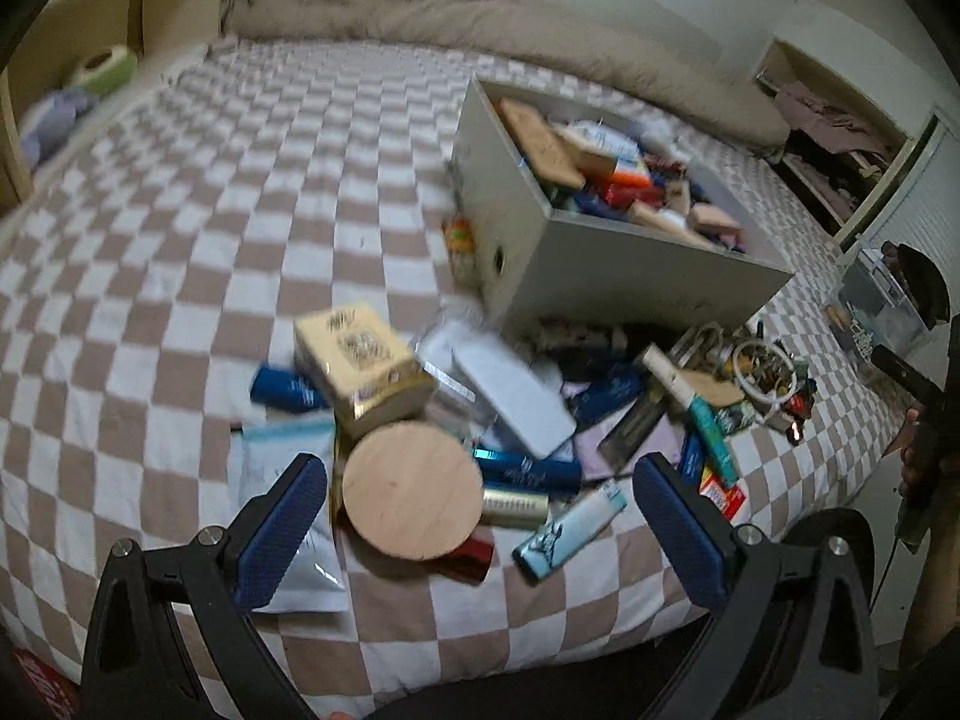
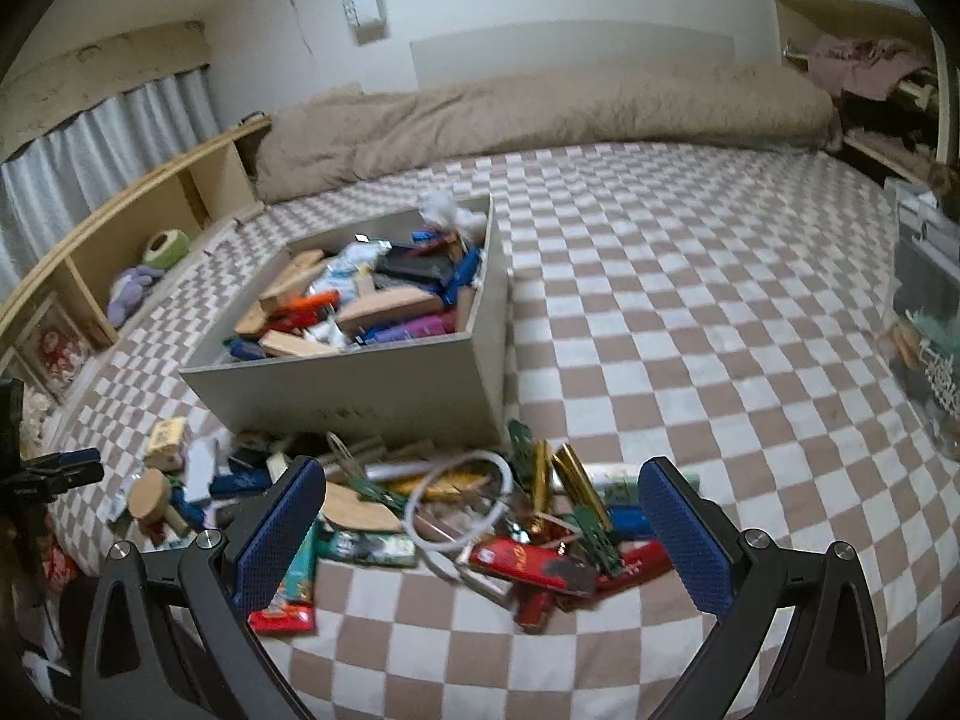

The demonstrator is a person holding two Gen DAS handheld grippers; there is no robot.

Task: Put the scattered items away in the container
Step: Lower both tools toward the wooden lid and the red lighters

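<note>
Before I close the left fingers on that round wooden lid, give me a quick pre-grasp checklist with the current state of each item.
1. Left gripper open: ok.
2. Round wooden lid between its fingers: not ok, it sits nearer the left finger.
3. Lid free of clutter: not ok, it overlaps a gold tube and lies beside a beige printed box.
4. Right gripper open and holding nothing: ok.
5. Room in the grey open box: cannot tell, it looks quite full.
</note>
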